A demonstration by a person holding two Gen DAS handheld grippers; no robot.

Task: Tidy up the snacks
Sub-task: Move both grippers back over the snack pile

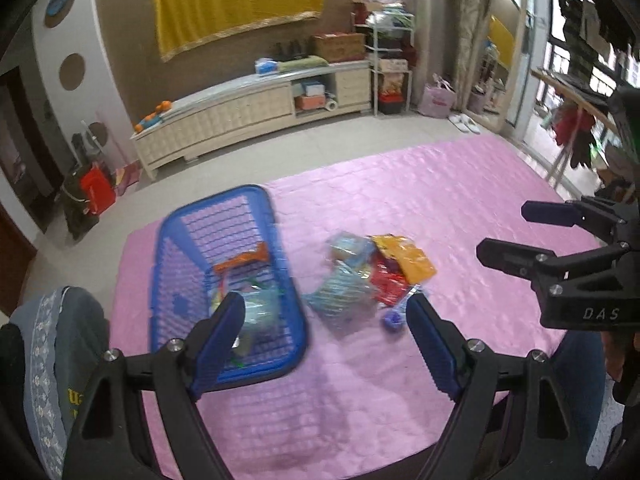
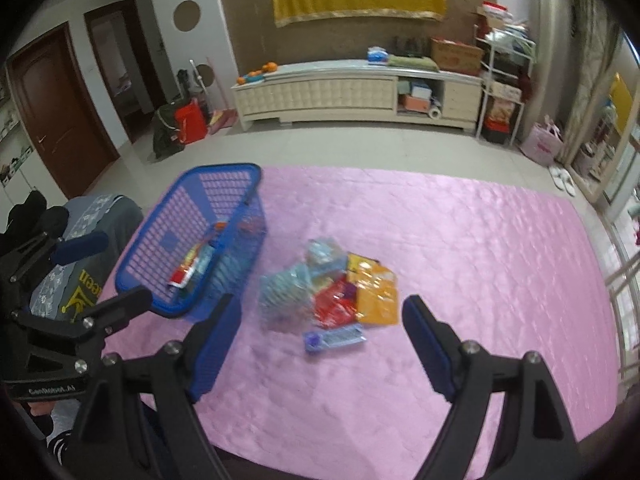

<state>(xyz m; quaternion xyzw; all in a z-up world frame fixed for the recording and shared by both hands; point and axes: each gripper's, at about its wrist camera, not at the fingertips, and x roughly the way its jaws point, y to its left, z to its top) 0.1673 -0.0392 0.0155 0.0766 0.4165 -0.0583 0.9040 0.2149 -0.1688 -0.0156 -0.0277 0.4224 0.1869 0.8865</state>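
Blue mesh basket (image 2: 188, 240) beside heaped crinkly snack packets (image 2: 332, 292).

Both your wrist cameras look steeply down from close above the pink mat (image 1: 400, 208), facing the far wall. Each shares the blue basket (image 2: 192, 216) at centre-left and the snack pile (image 2: 332, 292) mid-frame.
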